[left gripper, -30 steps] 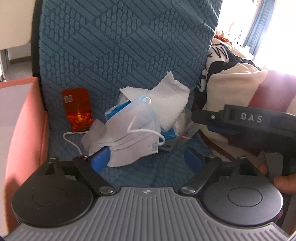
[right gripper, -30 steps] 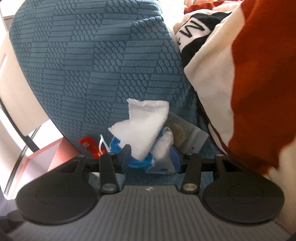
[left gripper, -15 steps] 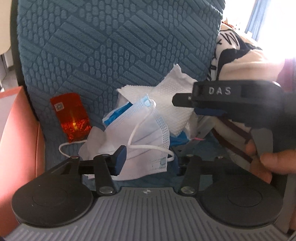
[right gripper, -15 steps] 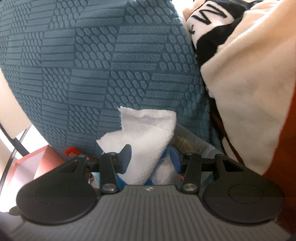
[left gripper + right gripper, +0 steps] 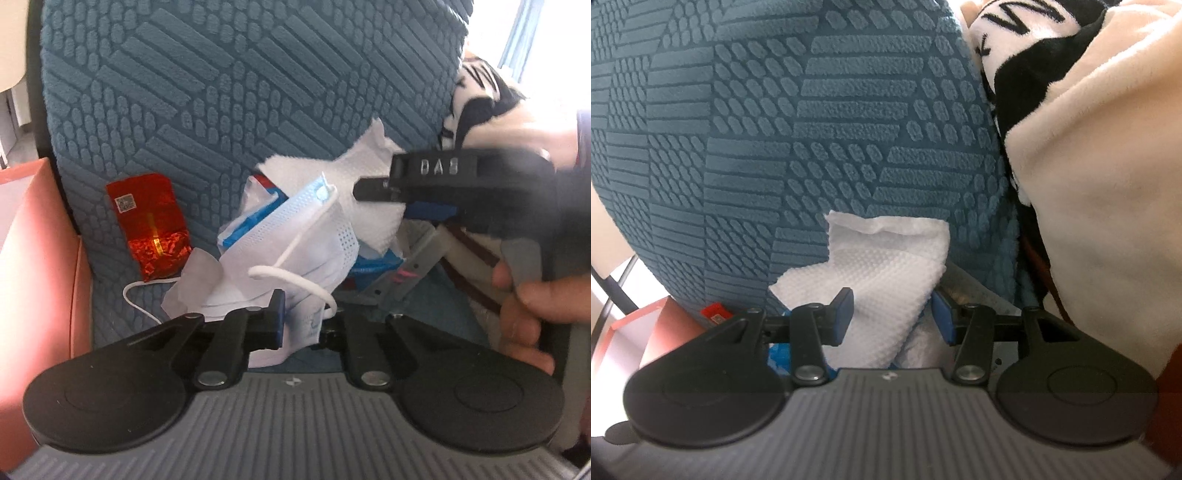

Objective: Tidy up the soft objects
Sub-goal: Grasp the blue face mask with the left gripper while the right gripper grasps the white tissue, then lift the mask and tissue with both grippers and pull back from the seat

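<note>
Left hand-held gripper (image 5: 301,325): we see its jaws have just been closing and now pinch the lower edge of the face mask (image 5: 295,236) — the cloth is bunched between the blue pads.

Face mask: pale blue and white, lying on top of the small pile at the foot of the teal cushion (image 5: 229,92); one white ear loop (image 5: 295,277) arcs over the front of it, another trails off to the left on the seat.

Right hand-held gripper (image 5: 892,314): jaws part-way apart, one on each side of the white paper towel (image 5: 882,280). From the right wrist view we see a small gap at each pad (so we note it as not clamped). In the left wrist view the same tool comes in from the right, held by a hand (image 5: 532,295), its tip over the towel.

Paper towel: crumpled, embossed, standing against the cushion at the back of the pile, just behind the mask.

Pile, other items: blue-and-white plastic wrappers (image 5: 255,221) under the mask; a grey zip pouch (image 5: 402,273) to the right — contents we cannot tell.

Red foil packet (image 5: 149,225): leaning on the cushion, left of the pile, apart from it.

Plush blanket (image 5: 1089,184): cream, black and rust, heaped to the right of the cushion.
</note>
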`<action>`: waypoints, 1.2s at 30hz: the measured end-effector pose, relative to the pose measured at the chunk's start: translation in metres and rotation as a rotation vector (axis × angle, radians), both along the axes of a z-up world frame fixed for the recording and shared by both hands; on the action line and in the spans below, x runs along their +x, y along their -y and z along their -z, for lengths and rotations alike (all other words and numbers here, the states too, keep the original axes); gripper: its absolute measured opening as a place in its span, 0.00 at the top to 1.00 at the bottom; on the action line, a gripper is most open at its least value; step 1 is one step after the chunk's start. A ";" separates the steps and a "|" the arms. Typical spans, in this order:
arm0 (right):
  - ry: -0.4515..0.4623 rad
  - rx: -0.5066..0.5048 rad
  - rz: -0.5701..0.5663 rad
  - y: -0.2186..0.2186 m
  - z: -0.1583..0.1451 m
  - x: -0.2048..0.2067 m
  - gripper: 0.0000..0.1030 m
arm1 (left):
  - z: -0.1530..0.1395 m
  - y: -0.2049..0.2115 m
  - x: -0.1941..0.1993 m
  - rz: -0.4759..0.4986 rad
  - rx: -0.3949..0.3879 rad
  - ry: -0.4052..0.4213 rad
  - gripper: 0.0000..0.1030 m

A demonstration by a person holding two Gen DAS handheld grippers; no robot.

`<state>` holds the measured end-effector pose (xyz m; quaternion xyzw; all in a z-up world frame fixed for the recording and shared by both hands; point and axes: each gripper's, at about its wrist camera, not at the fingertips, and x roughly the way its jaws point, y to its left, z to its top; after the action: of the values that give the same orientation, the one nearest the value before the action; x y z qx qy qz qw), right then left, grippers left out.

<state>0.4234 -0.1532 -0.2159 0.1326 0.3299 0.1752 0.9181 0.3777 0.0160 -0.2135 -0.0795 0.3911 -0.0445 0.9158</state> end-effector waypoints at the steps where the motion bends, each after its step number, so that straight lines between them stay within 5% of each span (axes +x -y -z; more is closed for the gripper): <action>1: -0.002 -0.001 -0.001 0.000 0.001 0.000 0.53 | -0.001 -0.001 0.000 -0.006 -0.006 0.007 0.88; 5: 0.005 -0.036 -0.005 -0.005 0.003 0.000 0.79 | -0.008 -0.006 -0.003 -0.022 -0.031 0.025 0.90; 10: 0.016 -0.053 -0.012 -0.007 0.001 -0.003 0.90 | -0.019 -0.011 -0.008 -0.041 -0.049 0.062 0.91; 20: 0.118 -0.070 -0.046 -0.010 -0.025 -0.030 0.92 | -0.049 -0.022 -0.034 -0.053 -0.138 0.143 0.94; 36: 0.117 -0.136 -0.024 -0.009 -0.034 -0.091 0.92 | -0.063 -0.033 -0.083 -0.087 -0.155 0.178 0.95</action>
<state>0.3320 -0.1446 -0.1820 0.0556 0.2881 0.1712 0.9405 0.2945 0.0490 -0.1509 -0.1626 0.3001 -0.0418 0.9390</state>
